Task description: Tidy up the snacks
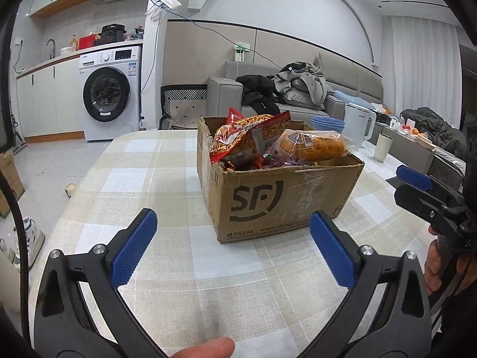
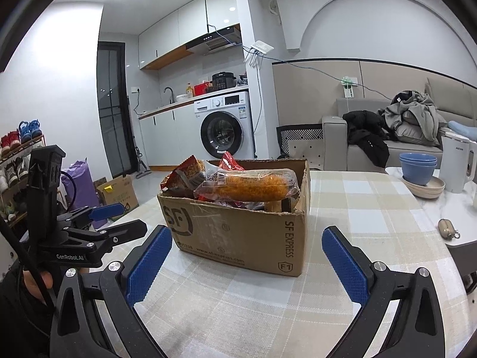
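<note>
Snack box [image 1: 277, 197] sits ahead of left gripper [image 1: 232, 247] & right gripper [image 2: 246, 265], both wide open, empty.

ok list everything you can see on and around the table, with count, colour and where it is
cardboard box: one, brown, middle of table
snack bags: several, mostly red and orange, piled in the box
bowls: stacked, blue, far right on a beige plate
kettle: one, white, right of the bowls
cup: one, pale, right of the box
tablecloth: one, beige and white check, covering the table
washing machine: one, white, back wall
left gripper: blue pads, open, empty
right gripper: blue pads, open, empty
</note>
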{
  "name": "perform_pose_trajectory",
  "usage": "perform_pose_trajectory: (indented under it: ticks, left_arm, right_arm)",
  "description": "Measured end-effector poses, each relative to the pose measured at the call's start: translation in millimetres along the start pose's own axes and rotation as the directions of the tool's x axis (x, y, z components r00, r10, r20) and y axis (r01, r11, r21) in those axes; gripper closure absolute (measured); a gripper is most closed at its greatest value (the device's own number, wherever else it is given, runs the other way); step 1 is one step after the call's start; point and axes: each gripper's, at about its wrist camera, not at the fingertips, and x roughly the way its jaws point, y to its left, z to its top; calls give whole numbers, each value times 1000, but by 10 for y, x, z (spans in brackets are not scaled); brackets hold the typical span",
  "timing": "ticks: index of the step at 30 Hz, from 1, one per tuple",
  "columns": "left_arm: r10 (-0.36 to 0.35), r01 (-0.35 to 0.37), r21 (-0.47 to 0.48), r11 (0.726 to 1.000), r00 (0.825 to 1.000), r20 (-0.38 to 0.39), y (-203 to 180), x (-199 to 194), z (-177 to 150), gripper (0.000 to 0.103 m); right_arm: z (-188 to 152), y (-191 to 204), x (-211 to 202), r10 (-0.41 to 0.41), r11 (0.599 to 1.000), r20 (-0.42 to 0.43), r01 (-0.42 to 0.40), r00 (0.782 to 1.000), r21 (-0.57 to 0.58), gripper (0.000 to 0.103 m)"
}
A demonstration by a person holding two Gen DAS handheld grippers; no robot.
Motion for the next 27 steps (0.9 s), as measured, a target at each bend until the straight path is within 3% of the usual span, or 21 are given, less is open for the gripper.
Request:
perform_pose_trajectory:
  ticks: [27]
  left_arm:
    - [11,-11,1,1000,1000,-1,-9,53,-83,1]
  right_arm:
    - [-64,-25,7,0,1000,3,0,1000,-2,1]
